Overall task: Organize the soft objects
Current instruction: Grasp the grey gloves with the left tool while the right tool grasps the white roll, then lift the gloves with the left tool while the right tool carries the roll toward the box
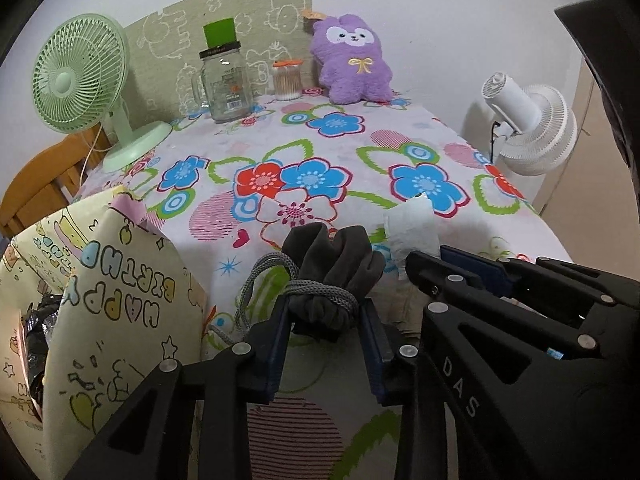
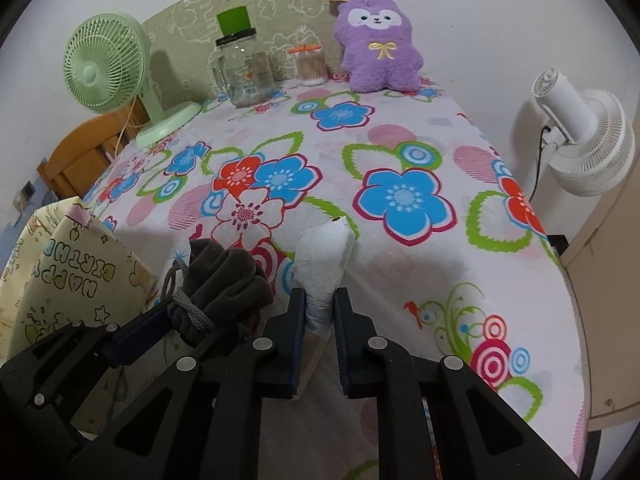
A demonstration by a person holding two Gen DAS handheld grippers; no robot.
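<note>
My left gripper [image 1: 325, 312] is shut on the neck of a dark grey drawstring pouch [image 1: 332, 264] tied with a grey cord, held at the table's near edge. The pouch also shows in the right wrist view [image 2: 224, 280]. My right gripper [image 2: 320, 304] is shut on a white plastic packet [image 2: 324, 252], just right of the pouch; the packet also shows in the left wrist view [image 1: 412, 232]. A purple plush bunny [image 1: 354, 60] [image 2: 380, 54] sits upright at the table's far edge against the wall.
A yellow "Happy Birthday" gift bag [image 1: 120, 280] [image 2: 68, 268] stands open at the near left. On the floral tablecloth [image 1: 320, 152] are a green fan [image 1: 80, 76], a glass jar [image 1: 226, 80] and a cotton-swab tub [image 1: 287, 80]. A white fan [image 1: 528, 128] stands off the right.
</note>
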